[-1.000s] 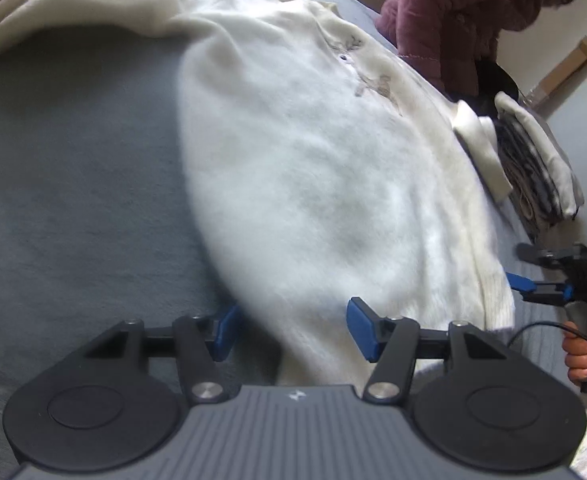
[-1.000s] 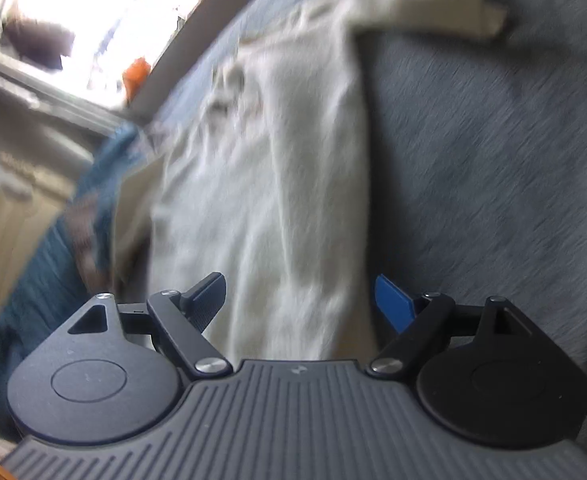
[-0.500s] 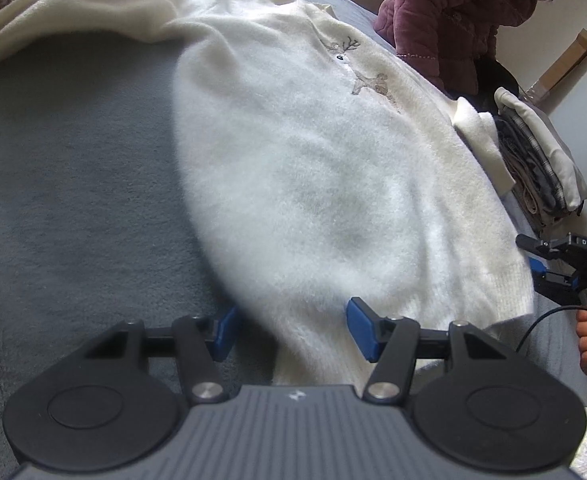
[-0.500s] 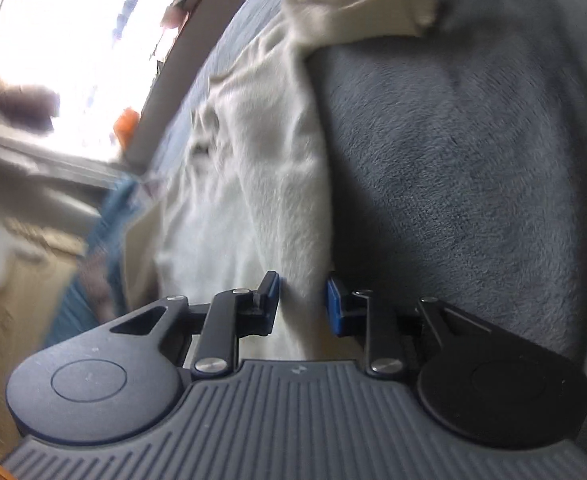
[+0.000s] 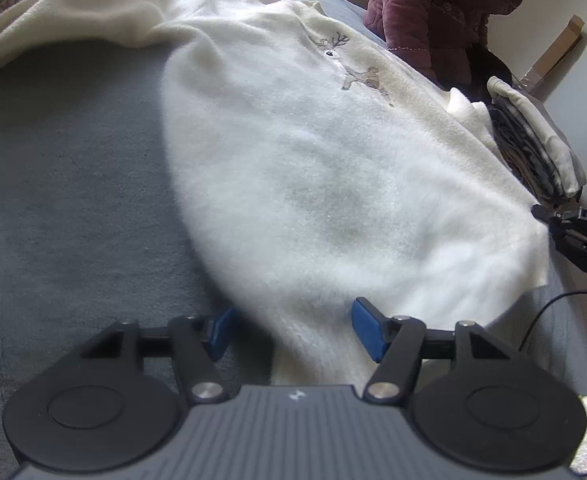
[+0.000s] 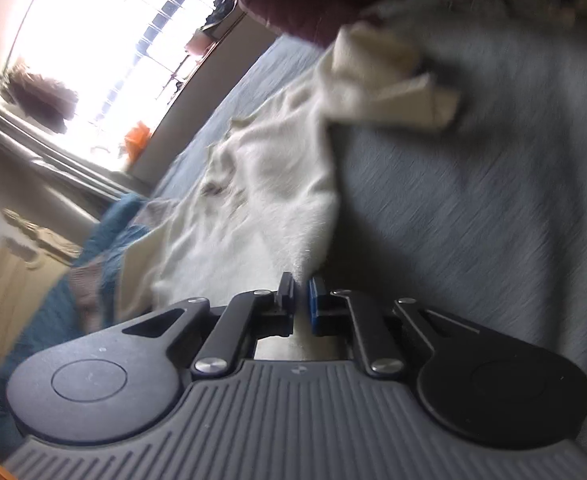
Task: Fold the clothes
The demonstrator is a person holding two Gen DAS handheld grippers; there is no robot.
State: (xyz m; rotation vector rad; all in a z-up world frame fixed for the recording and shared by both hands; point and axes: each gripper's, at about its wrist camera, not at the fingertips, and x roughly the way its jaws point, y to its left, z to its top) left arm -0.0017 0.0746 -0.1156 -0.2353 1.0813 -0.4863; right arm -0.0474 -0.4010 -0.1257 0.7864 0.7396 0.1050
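A white fluffy sweater (image 5: 313, 160) with a reindeer on its chest lies spread on a grey blanket (image 5: 73, 200). My left gripper (image 5: 293, 330) is at the sweater's near hem. Its jaws are opening, and the hem's left corner lies between the blue pads (image 5: 367, 328) without being pressed. At the far right of the left wrist view, my right gripper (image 5: 549, 224) holds the hem's other corner. In the blurred right wrist view the right gripper (image 6: 301, 300) is shut on the sweater (image 6: 261, 200) at its edge, lifted slightly off the blanket (image 6: 473, 240).
A person in a maroon jacket (image 5: 445, 12) bends at the bed's far side. A stack of folded clothes (image 5: 541, 148) sits beyond the sweater's right sleeve. A blue quilt (image 6: 73, 280) lies to the left, under a bright window (image 6: 113, 40).
The right gripper went from wide open to shut on the sweater's edge and raised it, drawing that corner outward. The left gripper stayed put and its jaws spread a little wider.
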